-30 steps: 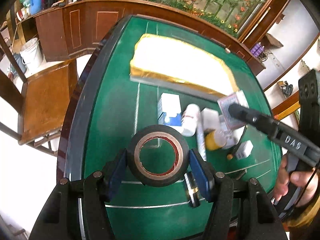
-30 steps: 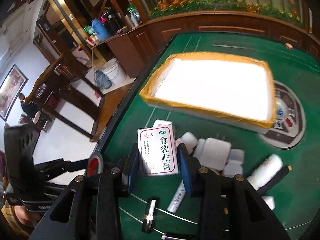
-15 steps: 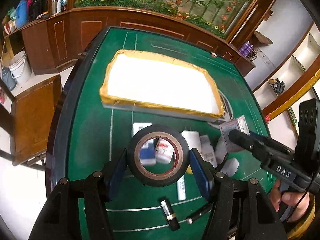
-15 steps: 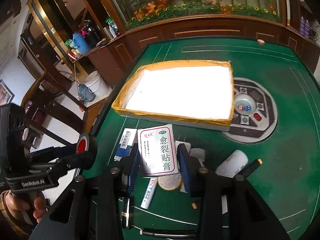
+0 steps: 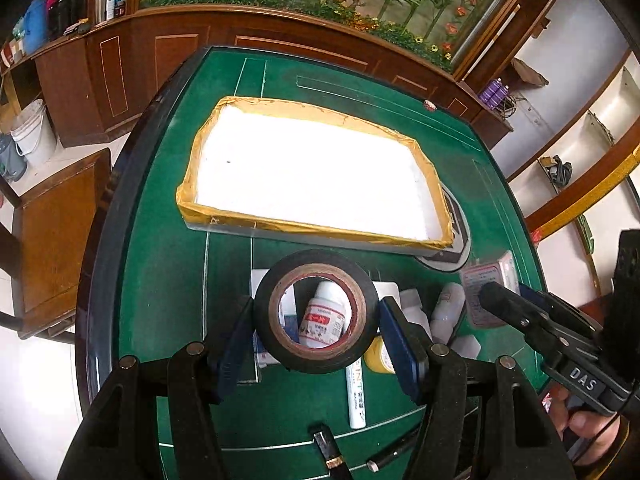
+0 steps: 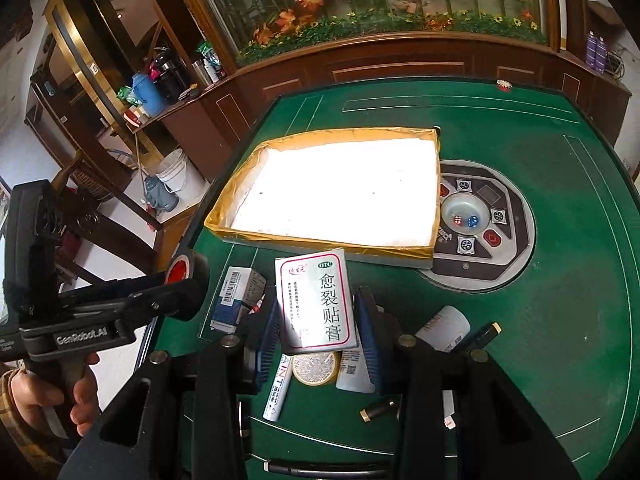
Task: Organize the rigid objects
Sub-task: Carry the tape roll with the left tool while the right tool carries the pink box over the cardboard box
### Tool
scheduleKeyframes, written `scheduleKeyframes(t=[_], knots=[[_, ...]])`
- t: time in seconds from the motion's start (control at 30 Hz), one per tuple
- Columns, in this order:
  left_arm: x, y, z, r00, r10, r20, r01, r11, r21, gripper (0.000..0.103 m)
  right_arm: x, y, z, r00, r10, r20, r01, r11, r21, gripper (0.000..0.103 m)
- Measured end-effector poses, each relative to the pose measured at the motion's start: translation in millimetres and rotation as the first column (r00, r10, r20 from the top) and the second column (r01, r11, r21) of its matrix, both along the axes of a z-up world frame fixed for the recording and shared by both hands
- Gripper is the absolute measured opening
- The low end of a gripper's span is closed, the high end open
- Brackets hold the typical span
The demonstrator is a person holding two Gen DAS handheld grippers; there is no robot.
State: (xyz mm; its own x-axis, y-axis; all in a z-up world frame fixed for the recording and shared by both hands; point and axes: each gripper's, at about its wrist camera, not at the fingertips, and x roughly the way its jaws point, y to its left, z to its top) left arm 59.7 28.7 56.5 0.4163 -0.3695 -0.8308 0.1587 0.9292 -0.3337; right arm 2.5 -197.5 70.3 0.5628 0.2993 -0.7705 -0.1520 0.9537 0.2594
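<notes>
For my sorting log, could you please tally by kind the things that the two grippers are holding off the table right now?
Tape roll: 1, in the left gripper
Medicine box: 1, in the right gripper
Total: 2

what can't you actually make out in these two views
- Tray interior: blown out to white in both wrist views, so its surface and any contents are unreadable.
- Small print on the medicine box held by the right gripper: too small to read in the right wrist view.
- Items under the tape roll held by the left gripper: partly hidden by the roll and fingers in the left wrist view.
- Pen: partly hidden by the gripper body in the right wrist view.
</notes>
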Motion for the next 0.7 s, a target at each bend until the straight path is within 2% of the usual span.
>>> scheduleKeyframes(t=[0.27,0.7], knots=[[29.3,13.1,6.3,0.999,0.041,0.002,-0.041,0.999,-0.019,0.066,18.4,6.9,8.0,1.000,0.006,0.024,-0.006,1.000,-0.014,0.036],[57.5,28.8,-10.5,0.997,0.064,-0.034,-0.065,0.998,-0.022,0.066,50.1,18.4,-3.9,1.000,0.021,-0.009,-0.021,1.000,-0.023,0.036]])
